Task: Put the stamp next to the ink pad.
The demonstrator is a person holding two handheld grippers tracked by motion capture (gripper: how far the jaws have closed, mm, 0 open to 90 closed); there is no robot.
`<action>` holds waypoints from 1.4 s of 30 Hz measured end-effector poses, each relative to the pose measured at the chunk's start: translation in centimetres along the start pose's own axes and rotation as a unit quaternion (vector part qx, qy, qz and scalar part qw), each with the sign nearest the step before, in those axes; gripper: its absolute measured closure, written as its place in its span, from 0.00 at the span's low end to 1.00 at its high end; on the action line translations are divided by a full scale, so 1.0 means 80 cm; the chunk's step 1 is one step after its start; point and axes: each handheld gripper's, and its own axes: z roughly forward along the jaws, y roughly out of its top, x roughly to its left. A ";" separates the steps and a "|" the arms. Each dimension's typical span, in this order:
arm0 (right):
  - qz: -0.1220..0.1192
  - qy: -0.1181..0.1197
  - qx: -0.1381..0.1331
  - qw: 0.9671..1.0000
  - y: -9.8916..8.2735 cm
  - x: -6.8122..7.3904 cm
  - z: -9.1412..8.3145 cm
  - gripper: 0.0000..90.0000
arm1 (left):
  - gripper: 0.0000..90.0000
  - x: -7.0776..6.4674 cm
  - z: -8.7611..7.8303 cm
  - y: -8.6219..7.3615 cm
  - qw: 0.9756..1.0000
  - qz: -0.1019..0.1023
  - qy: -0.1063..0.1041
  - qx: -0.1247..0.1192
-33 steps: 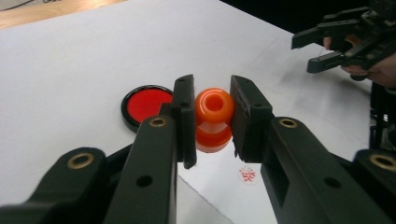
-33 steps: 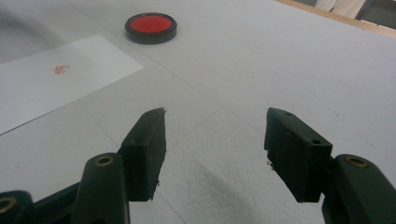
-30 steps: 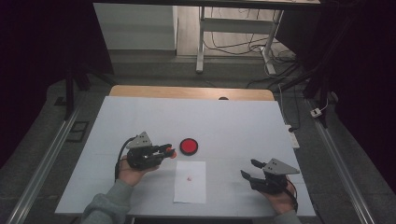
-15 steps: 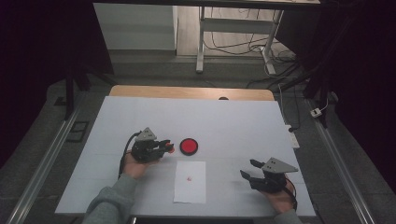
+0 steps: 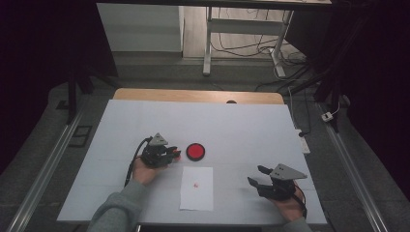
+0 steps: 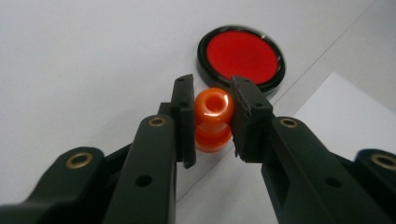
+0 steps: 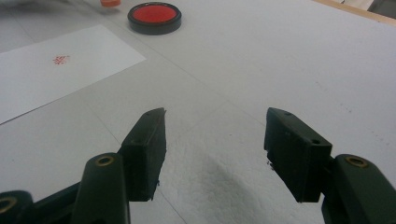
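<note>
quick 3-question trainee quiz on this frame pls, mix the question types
1. True or false: the left hand-held gripper is shut on the orange stamp.
2. What lies nearest the stamp on the table?
A. the round red ink pad
B. the right hand-held gripper
C. the table's wooden far edge
3. Fill the gap: the white paper sheet already bears a small ____ mark.

Key
1. True: the jaws press on both sides of the stamp in the left gripper view.
2. A: the ink pad sits just beyond the stamp.
3. Red: it shows near the sheet's middle. The right hand-held gripper stands open with nothing between its jaws.
</note>
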 end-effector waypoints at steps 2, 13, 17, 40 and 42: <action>-0.001 0.000 0.002 1.000 0.000 0.000 0.000 0.43 | 0.80 0.001 0.002 -0.002 1.000 0.000 0.001 0.006; -0.001 -0.001 0.002 1.000 0.000 0.000 -0.001 0.43 | 0.76 0.002 0.005 -0.005 1.000 0.002 0.002 0.013; 0.002 -0.001 0.000 1.000 0.000 0.000 -0.001 0.43 | 0.56 0.000 0.002 -0.004 1.000 -0.003 0.001 0.009; -0.005 -0.006 0.003 1.000 -0.006 -0.012 -0.005 0.43 | 0.38 -0.024 -0.099 -0.050 0.999 0.014 0.001 -0.029; -0.006 -0.004 0.005 1.000 -0.007 -0.014 -0.006 0.43 | 0.38 -0.023 -0.104 -0.058 1.000 0.011 0.004 -0.026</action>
